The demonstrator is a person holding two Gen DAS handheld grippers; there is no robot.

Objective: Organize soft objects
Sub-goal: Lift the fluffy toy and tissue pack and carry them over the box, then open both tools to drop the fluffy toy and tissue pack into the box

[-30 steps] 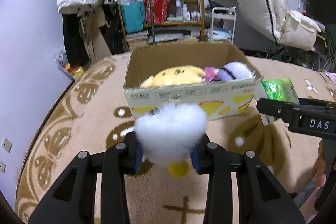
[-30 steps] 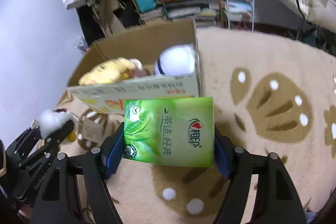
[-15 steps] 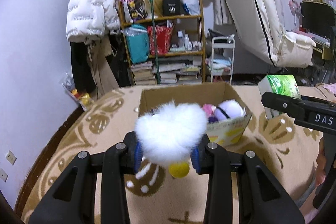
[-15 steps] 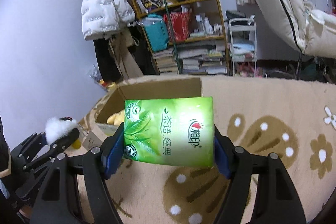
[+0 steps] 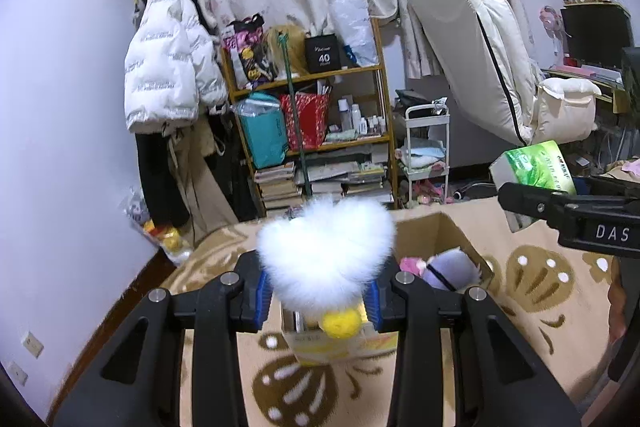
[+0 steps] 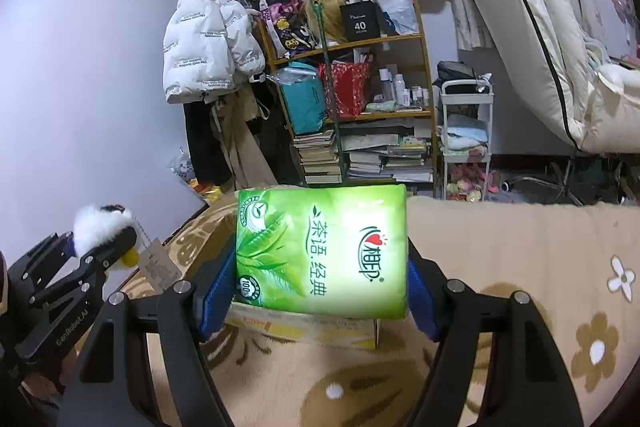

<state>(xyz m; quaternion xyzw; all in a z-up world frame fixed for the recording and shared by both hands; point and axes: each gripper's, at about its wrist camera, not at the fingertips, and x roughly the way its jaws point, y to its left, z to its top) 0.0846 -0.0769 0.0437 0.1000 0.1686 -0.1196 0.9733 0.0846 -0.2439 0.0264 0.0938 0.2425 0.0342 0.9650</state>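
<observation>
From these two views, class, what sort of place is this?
Probably a lived-in bedroom or spare room at home: a white puffer jacket hangs by a cluttered bookshelf, and a patterned carpet lies under a cardboard box of plush toys.

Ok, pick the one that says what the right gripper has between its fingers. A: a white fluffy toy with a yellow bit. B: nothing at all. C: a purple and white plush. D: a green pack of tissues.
D: in the right wrist view the right gripper has its blue pads pressed on both sides of the green pack of tissues; the white fluffy toy sits in the left gripper.
</observation>
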